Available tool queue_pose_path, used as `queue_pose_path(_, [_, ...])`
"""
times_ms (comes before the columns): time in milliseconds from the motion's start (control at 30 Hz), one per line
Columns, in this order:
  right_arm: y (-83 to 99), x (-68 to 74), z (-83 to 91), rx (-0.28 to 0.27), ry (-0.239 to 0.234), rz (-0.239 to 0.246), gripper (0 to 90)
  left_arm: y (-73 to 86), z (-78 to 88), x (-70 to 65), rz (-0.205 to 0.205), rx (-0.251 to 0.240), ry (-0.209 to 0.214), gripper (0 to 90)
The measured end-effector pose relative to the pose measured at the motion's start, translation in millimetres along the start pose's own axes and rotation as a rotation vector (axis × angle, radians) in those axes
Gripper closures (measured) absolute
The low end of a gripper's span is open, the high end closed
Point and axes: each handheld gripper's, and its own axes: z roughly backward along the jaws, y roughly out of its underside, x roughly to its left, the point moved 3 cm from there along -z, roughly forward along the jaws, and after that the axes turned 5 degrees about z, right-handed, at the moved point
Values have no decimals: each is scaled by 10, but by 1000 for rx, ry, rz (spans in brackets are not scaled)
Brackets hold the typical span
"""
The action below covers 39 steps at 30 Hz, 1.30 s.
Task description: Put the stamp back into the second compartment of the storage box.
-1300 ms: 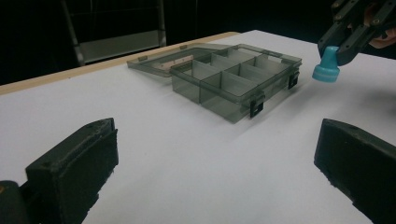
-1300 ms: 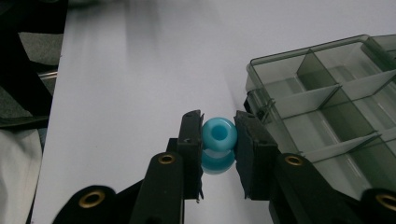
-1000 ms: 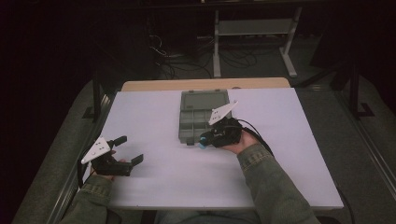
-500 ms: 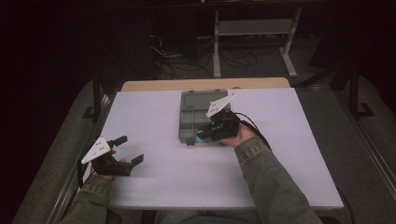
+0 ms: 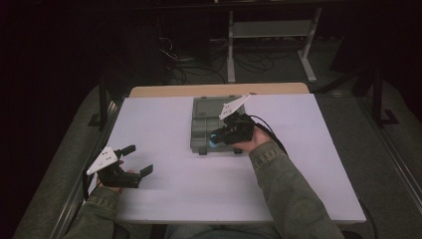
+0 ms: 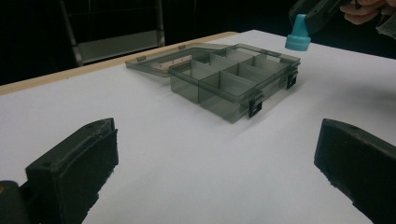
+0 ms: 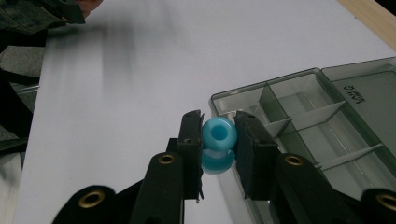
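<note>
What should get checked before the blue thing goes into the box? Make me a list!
1. Blue piece gripped: ok, the right hand-held gripper has both jaws pressed on its sides.
2. Box open: ok, the lid lies flat behind it.
3. Compartments free: ok, those seen in the left gripper view look empty.
4. Piece above a compartment: cannot tell; in the right gripper view it sits by the box's near corner.
5. Left hand-held gripper out of the way: ok, open and well clear of the box.
6. Box lying steady on the table: ok, it sits flat.
</note>
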Motion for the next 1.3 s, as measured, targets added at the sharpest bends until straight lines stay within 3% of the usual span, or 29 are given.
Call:
queue_pose_path(367, [-38,-141,-29,14,13,24,715,0,6,10,-8,2,4,0])
queue_pose_path(400, [-49,-134,-26,19,9,6,715,0,5,8,-5,2,4,0])
queue_pose_path(633, [-113,-190,-50,25,14,26,715,-1,4,7,-3,-3,5,0])
queue_pose_path(767, [-149,-192,-60,32,11,12,715,1,0,-2,4,-3,7,0])
queue_pose_path(800, [-157,-214,-72,24,14,32,715,1,2,-1,1,0,6,0])
queue_pose_path(833, [-168,-202,-67,32,10,9,715,1,2,-1,1,0,6,0])
queue_pose_path(867, [-173,-223,-77,26,13,28,715,0,3,3,0,-2,5,0])
queue_pose_path(1300, [-201,-320,-135,34,30,14,715,0,11,14,-7,1,6,0])
